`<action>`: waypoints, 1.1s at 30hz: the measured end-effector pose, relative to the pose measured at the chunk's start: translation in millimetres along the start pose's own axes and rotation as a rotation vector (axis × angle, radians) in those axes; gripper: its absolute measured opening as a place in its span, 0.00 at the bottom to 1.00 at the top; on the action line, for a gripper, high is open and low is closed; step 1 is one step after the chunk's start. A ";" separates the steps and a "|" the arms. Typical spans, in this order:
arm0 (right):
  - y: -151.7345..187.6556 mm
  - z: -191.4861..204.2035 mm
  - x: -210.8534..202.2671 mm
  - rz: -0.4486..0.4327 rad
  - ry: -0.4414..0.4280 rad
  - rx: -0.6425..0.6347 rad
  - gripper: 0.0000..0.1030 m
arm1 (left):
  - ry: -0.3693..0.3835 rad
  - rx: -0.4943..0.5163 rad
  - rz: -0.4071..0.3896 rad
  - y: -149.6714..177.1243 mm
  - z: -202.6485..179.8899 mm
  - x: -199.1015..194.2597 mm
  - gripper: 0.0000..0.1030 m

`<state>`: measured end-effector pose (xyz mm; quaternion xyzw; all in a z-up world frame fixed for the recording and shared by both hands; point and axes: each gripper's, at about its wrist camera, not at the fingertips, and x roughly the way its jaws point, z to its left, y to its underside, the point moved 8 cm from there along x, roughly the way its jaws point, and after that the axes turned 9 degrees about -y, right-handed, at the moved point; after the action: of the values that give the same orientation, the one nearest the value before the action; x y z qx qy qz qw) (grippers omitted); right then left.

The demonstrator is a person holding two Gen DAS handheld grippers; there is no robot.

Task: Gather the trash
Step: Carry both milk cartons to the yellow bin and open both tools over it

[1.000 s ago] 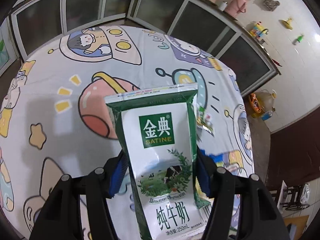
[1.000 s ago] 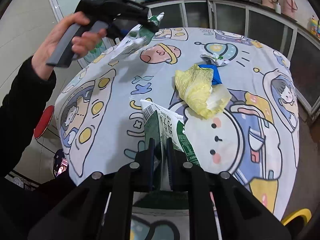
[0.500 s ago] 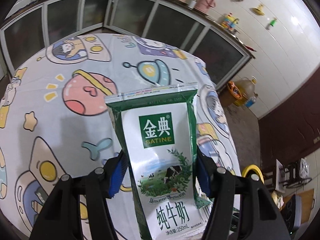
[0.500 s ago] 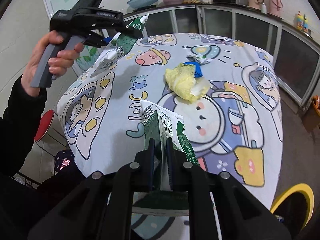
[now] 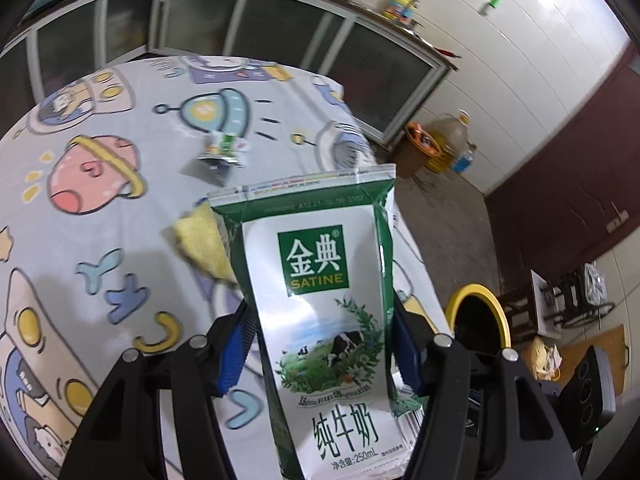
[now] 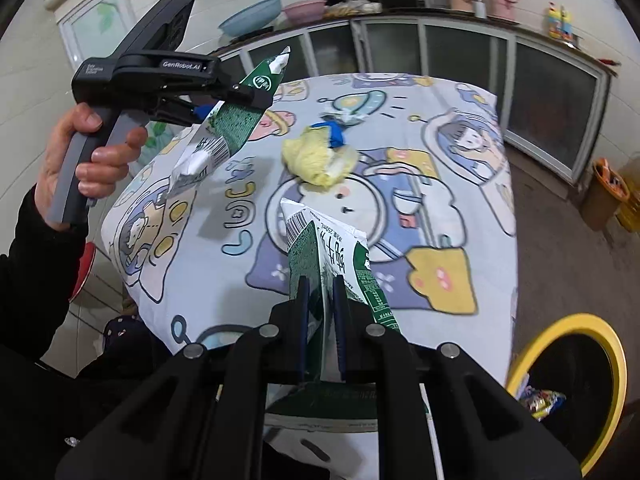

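My left gripper (image 5: 320,344) is shut on a green and white Satine milk carton (image 5: 320,292), held above the table; the same gripper (image 6: 240,100) and carton (image 6: 224,128) show at the upper left of the right wrist view. My right gripper (image 6: 320,300) is shut on a second, flattened milk carton (image 6: 320,248), held over the near table edge. A yellow crumpled wrapper (image 6: 316,158) with a blue scrap (image 6: 334,132) and a small silver wrapper (image 5: 222,152) lie on the cartoon tablecloth (image 6: 400,184). A yellow-rimmed trash bin (image 6: 576,384) stands on the floor at the lower right.
Glass-door cabinets (image 6: 460,48) line the wall behind the table. An orange basket (image 5: 422,142) and an oil jug (image 5: 454,136) stand on the floor by the white tiled wall. A red stool (image 6: 82,268) is at the left of the table.
Both grippers have moved right with their cartons, toward the table's right edge. The yellow-rimmed bin has come into both views. The grips have not changed.
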<state>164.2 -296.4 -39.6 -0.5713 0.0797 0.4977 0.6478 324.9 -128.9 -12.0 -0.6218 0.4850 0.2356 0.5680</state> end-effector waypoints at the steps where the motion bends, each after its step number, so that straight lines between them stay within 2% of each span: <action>1: 1.5 -3.0 -3.7 -0.004 0.007 0.005 0.11 | 0.008 0.010 0.002 0.7 -8.6 1.5 0.56; 14: 30.9 -69.1 -72.6 -0.089 0.137 0.135 0.11 | 0.096 0.151 0.047 16.6 -109.5 26.2 0.56; 25: 70.2 -133.9 -138.8 -0.176 0.307 0.277 0.11 | 0.190 0.266 0.094 43.9 -202.5 47.1 0.56; 33: 101.4 -171.2 -162.0 -0.215 0.401 0.373 0.11 | 0.242 0.354 0.134 68.3 -270.6 68.2 0.56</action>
<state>89.6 -541.4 -55.1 -0.5343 0.2351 0.2801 0.7621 224.2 -396.8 -36.3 -0.5027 0.6234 0.1079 0.5891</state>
